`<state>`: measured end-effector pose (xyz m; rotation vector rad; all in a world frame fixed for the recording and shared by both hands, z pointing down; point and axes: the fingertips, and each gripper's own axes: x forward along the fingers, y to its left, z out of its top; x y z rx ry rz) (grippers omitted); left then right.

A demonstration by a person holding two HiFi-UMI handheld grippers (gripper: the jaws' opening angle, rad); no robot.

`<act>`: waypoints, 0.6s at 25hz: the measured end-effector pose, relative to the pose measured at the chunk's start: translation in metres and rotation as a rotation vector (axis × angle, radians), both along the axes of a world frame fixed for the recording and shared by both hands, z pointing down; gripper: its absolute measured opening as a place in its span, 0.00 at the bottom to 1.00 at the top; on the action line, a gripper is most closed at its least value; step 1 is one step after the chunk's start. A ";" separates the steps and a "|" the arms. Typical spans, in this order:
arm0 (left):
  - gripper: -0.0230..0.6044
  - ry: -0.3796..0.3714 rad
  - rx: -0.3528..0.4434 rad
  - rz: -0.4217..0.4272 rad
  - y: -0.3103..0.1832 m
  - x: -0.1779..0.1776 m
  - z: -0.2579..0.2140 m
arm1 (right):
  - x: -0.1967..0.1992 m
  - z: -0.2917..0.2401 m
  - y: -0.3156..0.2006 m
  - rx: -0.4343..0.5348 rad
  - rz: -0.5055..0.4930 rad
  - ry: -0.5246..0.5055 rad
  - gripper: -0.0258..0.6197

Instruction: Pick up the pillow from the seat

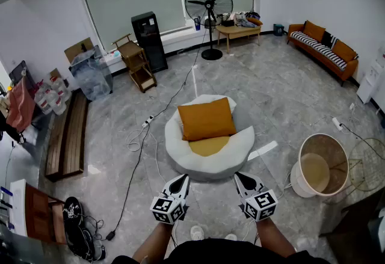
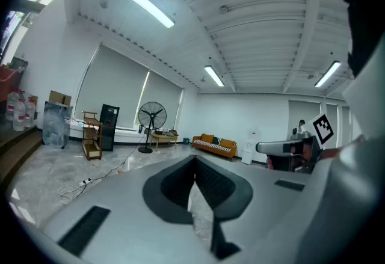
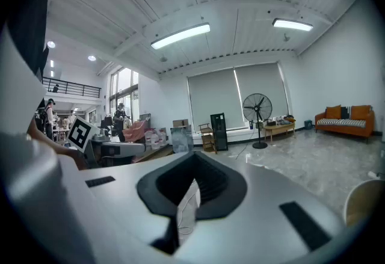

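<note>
An orange pillow (image 1: 206, 118) leans upright against the back of a round white floor seat (image 1: 180, 157) that has a yellow cushion (image 1: 208, 147) in its middle. My left gripper (image 1: 181, 179) and right gripper (image 1: 240, 176) hover side by side just in front of the seat's near rim, both pointing toward it. Each is shut with nothing between its jaws. In the left gripper view the closed jaws (image 2: 194, 168) point across the room and the pillow is hidden. The right gripper view shows its closed jaws (image 3: 191, 165) the same way.
A white round bin (image 1: 320, 165) and a wire basket (image 1: 368, 163) stand to the right. Cables and a power strip (image 1: 148, 119) trail on the floor left of the seat. A wooden bench (image 1: 67, 134) lies far left. A fan (image 1: 209, 2), table (image 1: 238, 30) and orange sofa (image 1: 322, 46) stand at the back.
</note>
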<state>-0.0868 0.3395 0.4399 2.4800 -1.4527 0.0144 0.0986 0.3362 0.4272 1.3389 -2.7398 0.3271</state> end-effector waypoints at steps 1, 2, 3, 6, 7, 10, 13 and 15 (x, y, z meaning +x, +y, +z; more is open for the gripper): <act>0.06 0.001 0.000 0.001 0.001 0.002 -0.001 | 0.002 0.000 -0.001 -0.006 0.004 -0.009 0.04; 0.06 0.003 -0.001 0.002 0.001 0.004 -0.001 | 0.005 0.000 -0.001 -0.011 0.008 -0.018 0.04; 0.05 0.003 -0.002 0.004 0.002 0.006 -0.001 | 0.007 0.000 -0.001 -0.016 0.012 -0.023 0.04; 0.06 -0.002 -0.007 0.016 0.002 0.009 0.001 | 0.011 0.001 -0.004 -0.024 0.023 -0.024 0.04; 0.06 -0.004 -0.009 0.018 0.001 0.009 0.002 | 0.011 0.002 -0.005 -0.026 0.026 -0.020 0.04; 0.06 -0.004 -0.014 0.019 -0.002 0.008 0.005 | 0.013 0.003 -0.009 -0.037 0.032 -0.042 0.04; 0.06 -0.017 -0.001 0.025 -0.007 0.006 0.005 | 0.014 0.002 -0.017 -0.058 0.053 -0.116 0.05; 0.06 -0.022 0.003 0.036 -0.008 0.002 0.005 | 0.010 0.001 -0.021 -0.061 0.066 -0.128 0.05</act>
